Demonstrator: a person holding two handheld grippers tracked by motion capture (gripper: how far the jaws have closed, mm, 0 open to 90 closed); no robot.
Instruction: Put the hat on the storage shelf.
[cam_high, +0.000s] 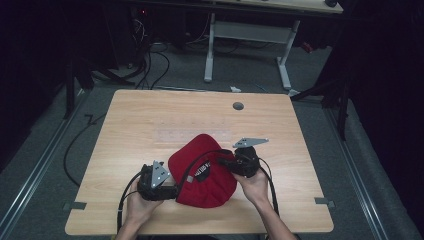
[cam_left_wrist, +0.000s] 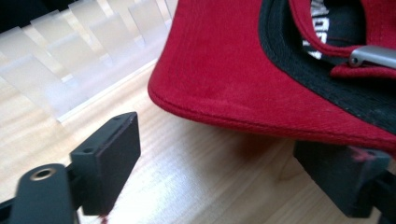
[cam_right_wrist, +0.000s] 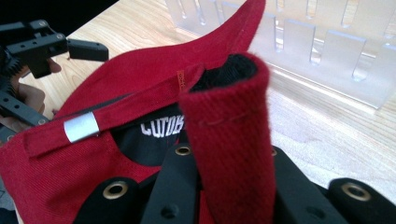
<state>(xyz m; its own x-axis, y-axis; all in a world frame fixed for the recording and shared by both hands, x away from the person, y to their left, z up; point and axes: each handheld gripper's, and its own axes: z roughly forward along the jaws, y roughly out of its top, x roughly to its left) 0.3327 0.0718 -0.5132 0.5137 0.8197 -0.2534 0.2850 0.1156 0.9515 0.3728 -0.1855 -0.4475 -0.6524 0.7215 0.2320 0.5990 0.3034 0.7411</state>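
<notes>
- The left gripper (cam_high: 172, 186) rests low on the desk (cam_high: 140, 120) at the left edge of the red cap (cam_high: 202, 172). Its jaws stand wide apart, and in the left gripper view the cap's brim (cam_left_wrist: 243, 79) hangs just ahead of them; one jaw sits under the brim's edge, the other well clear. Nothing is pinched there.
- The red cap lies at the near middle of the desk, upside down, its black inner band and printed label facing up. A strap with a metal buckle (cam_right_wrist: 81, 127) crosses the back opening.
- The right gripper (cam_high: 222, 162) is clamped tight on a fold of the cap's fabric (cam_right_wrist: 229, 135) at the back rim, holding that side lifted.
- Behind the cap stands a clear plastic slotted rack (cam_right_wrist: 327, 56), near the cap but apart from it.
- Judged step: the right side is secured and the left is lining up for its own grab on the brim.
- The next move calls for sliding the left jaws around the brim's edge and squeezing, so both hands carry the cap evenly.
</notes>
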